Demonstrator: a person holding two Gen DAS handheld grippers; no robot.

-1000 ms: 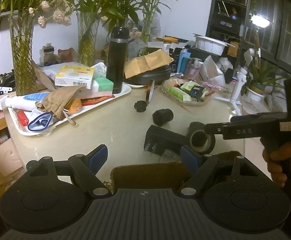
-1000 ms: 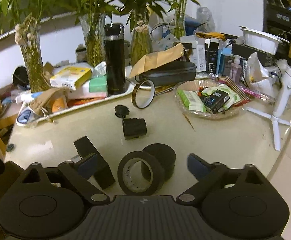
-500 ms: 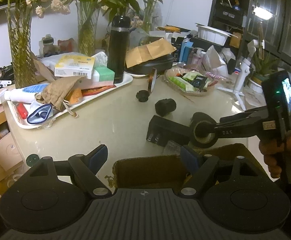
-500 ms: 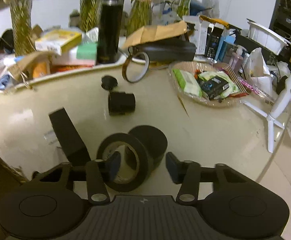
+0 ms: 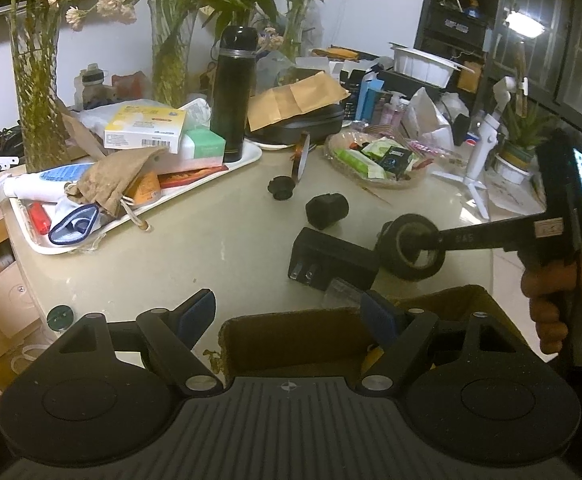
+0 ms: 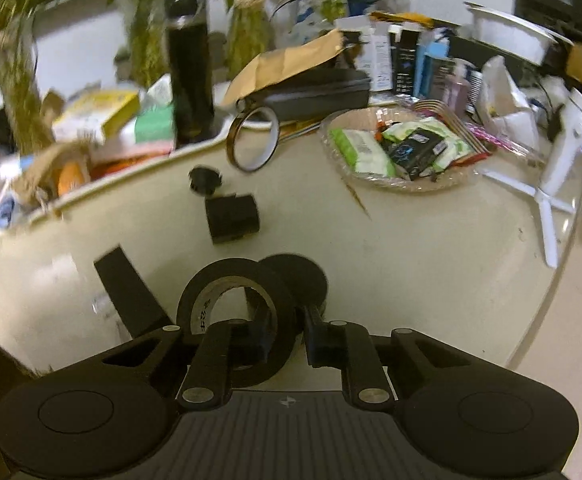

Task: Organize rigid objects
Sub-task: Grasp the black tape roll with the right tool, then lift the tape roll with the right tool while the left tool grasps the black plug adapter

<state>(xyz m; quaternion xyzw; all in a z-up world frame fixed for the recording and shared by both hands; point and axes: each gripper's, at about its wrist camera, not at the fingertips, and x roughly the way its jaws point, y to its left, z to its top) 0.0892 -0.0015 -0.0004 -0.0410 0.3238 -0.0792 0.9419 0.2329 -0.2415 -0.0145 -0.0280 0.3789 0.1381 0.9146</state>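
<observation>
Black tape roll (image 6: 238,320) caught through its wall by the closing right tongs (image 6: 287,332), upright on the tabletop (image 6: 431,264)
Right tongs are closing with one finger inside the roll's hole and the other outside, between it and a second black roll (image 6: 303,280) touching behind; whether the pads already bite cannot be told. Risks: the narrow wall could pivot or slip out on lifting, the rear roll could be nudged and wheel off toward the tabletop edge, and the black adapter (image 5: 331,258) just beside could be knocked. Left tongs (image 5: 291,316) stand spread and empty above the open cardboard box (image 5: 291,336), so a swing toward it could clip them
</observation>
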